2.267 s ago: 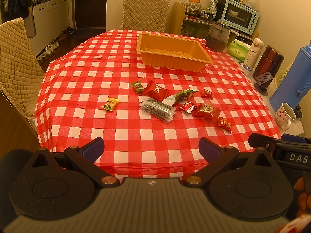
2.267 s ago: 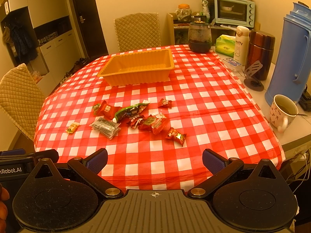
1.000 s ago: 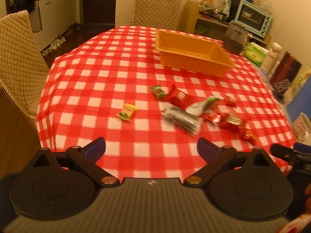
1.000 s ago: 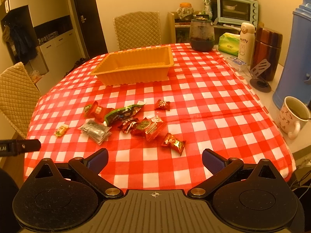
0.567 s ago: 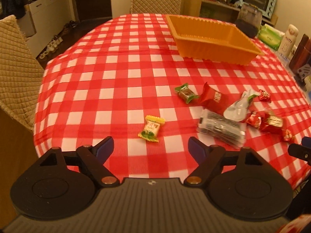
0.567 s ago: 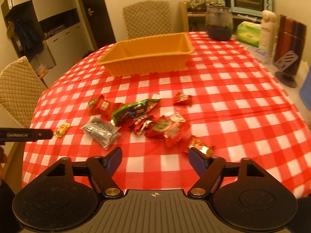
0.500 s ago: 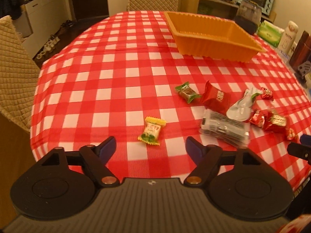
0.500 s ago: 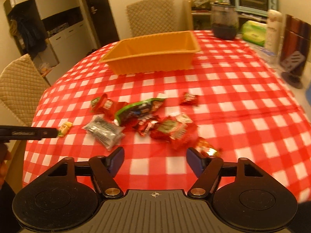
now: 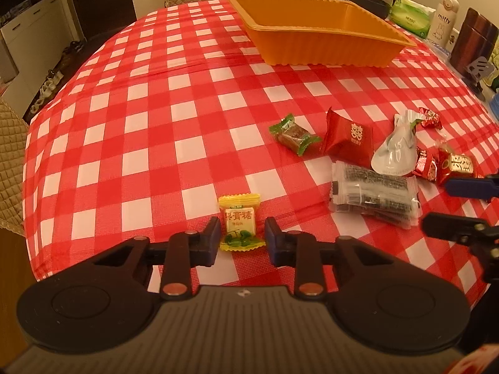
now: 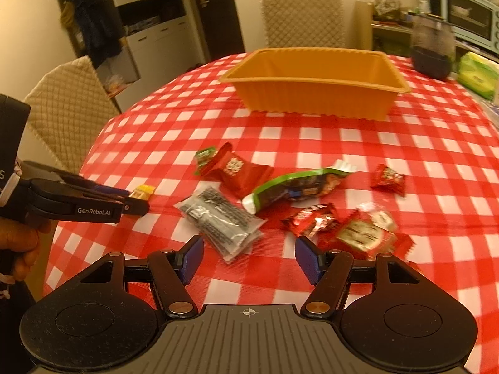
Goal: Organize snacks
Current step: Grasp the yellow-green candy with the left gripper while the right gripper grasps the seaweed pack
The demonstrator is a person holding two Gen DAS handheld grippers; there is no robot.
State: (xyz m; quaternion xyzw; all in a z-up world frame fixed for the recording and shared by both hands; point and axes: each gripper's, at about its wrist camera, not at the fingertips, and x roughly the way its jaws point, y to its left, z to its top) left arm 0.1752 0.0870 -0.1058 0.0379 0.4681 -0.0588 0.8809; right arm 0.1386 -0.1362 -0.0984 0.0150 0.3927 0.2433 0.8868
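Lowered and narrowed, left gripper (image 9: pixel 241 237) straddling yellow fruit candy (image 9: pixel 239 221) at lower centre, pads apart from wrapper; right gripper (image 10: pixel 248 258) half-open over clear seaweed packet (image 10: pixel 220 219).

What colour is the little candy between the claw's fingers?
Yellow, with a white label and green at the bottom. The candy shows best in the left wrist view, between the left claw fingers.

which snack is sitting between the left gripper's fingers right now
The yellow candy, lying apart from the other wrappers, between the left gripper fingers; they have not closed on it.
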